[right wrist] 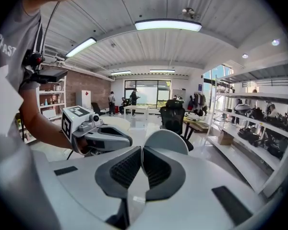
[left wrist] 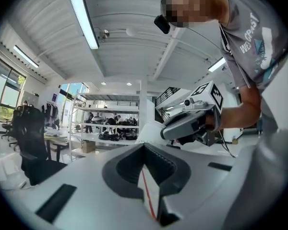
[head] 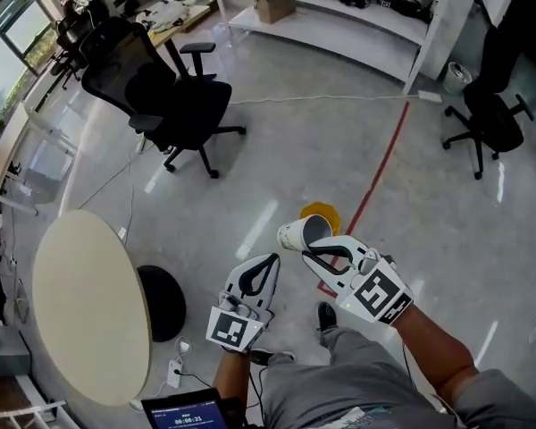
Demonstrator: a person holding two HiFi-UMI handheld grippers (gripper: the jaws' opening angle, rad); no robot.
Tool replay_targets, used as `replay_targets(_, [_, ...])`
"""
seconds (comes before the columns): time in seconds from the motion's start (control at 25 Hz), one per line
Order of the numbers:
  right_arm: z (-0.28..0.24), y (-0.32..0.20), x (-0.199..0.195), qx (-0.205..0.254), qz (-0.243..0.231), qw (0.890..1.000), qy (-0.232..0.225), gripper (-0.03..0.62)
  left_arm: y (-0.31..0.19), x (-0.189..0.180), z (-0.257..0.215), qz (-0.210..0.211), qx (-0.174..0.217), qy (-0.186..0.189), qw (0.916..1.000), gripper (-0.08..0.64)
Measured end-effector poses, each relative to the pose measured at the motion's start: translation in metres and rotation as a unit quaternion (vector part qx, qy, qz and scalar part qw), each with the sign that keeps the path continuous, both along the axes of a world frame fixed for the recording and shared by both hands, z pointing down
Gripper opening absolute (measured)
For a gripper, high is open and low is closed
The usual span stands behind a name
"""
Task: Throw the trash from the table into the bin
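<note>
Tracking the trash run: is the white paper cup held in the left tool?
No, the right tool pinches the white paper cup by its rim; the left tool holds a thin white red-lined slip.

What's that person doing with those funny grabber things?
A person by a round table holds a grabber in each hand. The right gripper pinches a white paper cup by its rim. The left gripper is shut on a thin white scrap with a red line. Both hang over the floor. A yellow thing sits on the floor behind the cup; I can't tell if it's the bin.
</note>
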State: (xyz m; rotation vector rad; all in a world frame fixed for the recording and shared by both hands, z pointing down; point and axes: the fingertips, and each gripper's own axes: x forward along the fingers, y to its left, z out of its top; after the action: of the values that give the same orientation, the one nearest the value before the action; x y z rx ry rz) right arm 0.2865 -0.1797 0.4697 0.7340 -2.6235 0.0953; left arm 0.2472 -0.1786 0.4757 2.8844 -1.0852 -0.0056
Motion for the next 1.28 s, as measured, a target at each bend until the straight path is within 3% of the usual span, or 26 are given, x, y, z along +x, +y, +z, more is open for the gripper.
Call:
replay_targets(0.28, [0.057, -0.057, 0.084, -0.025, 0.051, 0.998, 0.011, 0.025, -0.059, 0.086, 0.055, 0.044, -0.025, -0.008, 0.9987, 0.041])
replay_targets(0.56, [0.121, -0.093, 0.125, -0.056, 0.075, 0.995, 0.023, 0.025, -0.103, 0.132, 0.120, 0.059, -0.055, -0.013, 0.9966, 0.041])
replay_targets(0.92, [0.195, -0.134, 0.122, -0.088, 0.075, 0.992, 0.059, 0.025, -0.135, 0.131, 0.176, 0.043, -0.095, -0.032, 0.9940, 0.041])
replay_targets(1.28, [0.240, -0.159, 0.111, -0.116, 0.081, 0.986, 0.084, 0.025, -0.134, 0.104, 0.191, 0.033, -0.123, -0.049, 0.9906, 0.041])
